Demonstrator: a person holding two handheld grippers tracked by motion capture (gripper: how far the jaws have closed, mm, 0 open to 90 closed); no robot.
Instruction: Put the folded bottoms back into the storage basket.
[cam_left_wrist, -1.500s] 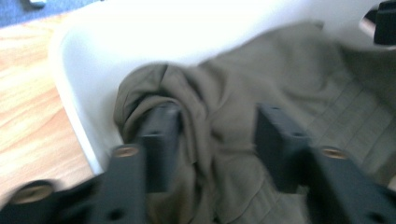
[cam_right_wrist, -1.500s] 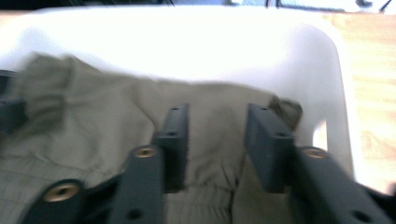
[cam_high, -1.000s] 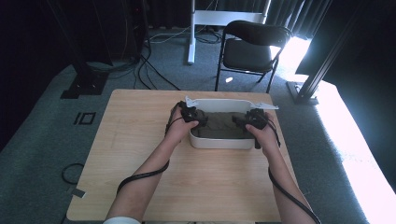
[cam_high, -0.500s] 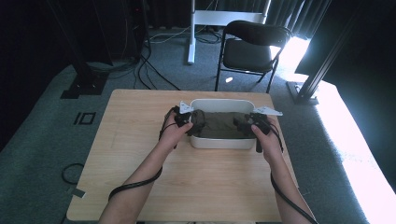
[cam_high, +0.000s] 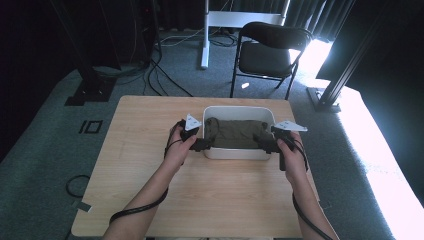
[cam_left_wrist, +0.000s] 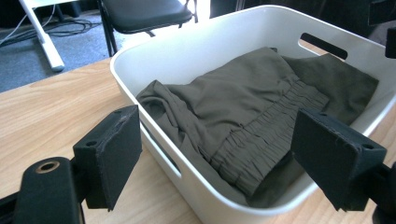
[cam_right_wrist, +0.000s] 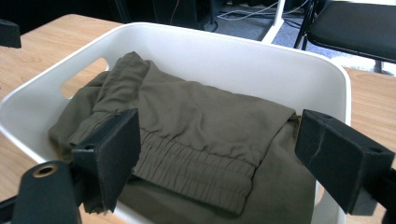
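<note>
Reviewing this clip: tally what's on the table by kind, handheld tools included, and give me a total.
White plastic bin: 1
Olive-green folded garment inside the bin: 1
Handheld tools, both with jaws open at the bin's ends: 2, left tool and right tool
Total: 4

Both forearms are bare up to the bottom edge of the high view; no sleeve shows. Each hand carries a black two-jaw gripper, left (cam_high: 198, 144) and right (cam_high: 266, 144), topped by a pale grey three-cornered plate. A thin black cable trails back along each arm. The blocky jaw pads (cam_left_wrist: 110, 154) look foam-faced, perhaps slightly frayed at the edges.
</note>
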